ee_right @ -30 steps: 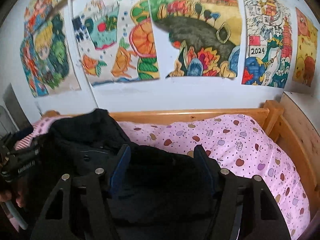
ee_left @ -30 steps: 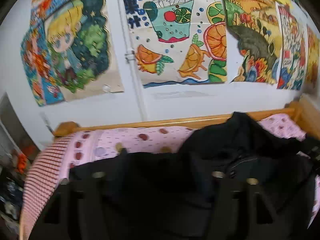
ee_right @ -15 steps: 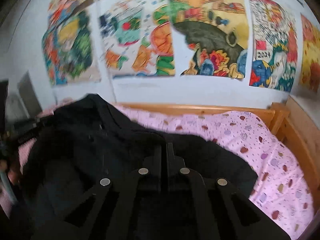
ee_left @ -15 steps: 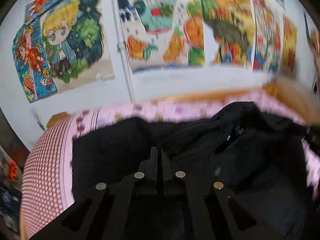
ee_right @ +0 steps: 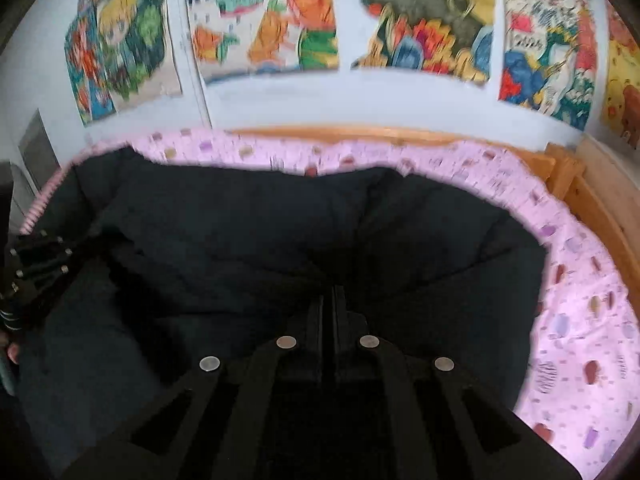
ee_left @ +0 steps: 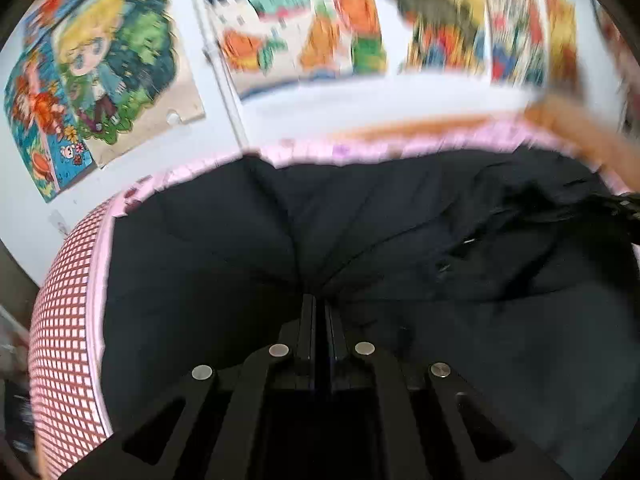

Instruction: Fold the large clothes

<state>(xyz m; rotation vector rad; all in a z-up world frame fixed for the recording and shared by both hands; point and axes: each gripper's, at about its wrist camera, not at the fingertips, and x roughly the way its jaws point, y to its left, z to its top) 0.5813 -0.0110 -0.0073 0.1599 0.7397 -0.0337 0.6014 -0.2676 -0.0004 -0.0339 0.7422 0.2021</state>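
A large black garment (ee_left: pixel 400 220) lies spread over the pink bed and fills the lower half of both views. My left gripper (ee_left: pixel 317 300) is shut on the cloth, and creases fan out from its tips. My right gripper (ee_right: pixel 329 292) is likewise shut on a pinch of the black garment (ee_right: pixel 240 220), with folds radiating from its fingers. In the right wrist view the left gripper (ee_right: pixel 36 264) shows at the left edge over the garment. The right gripper (ee_left: pixel 624 208) shows at the right edge of the left wrist view. Both pictures are blurred by motion.
The pink dotted sheet (ee_right: pixel 580 320) shows beyond the garment on the right. A red checked cover (ee_left: pixel 68 340) lies at the left end. The wooden bed frame (ee_right: pixel 600 208) runs along the back and right. Colourful posters (ee_right: pixel 416 20) hang on the wall.
Both grippers went from open to shut on the black cloth. They then sank toward the bed, so the garment now lies flatter and wider in both views.
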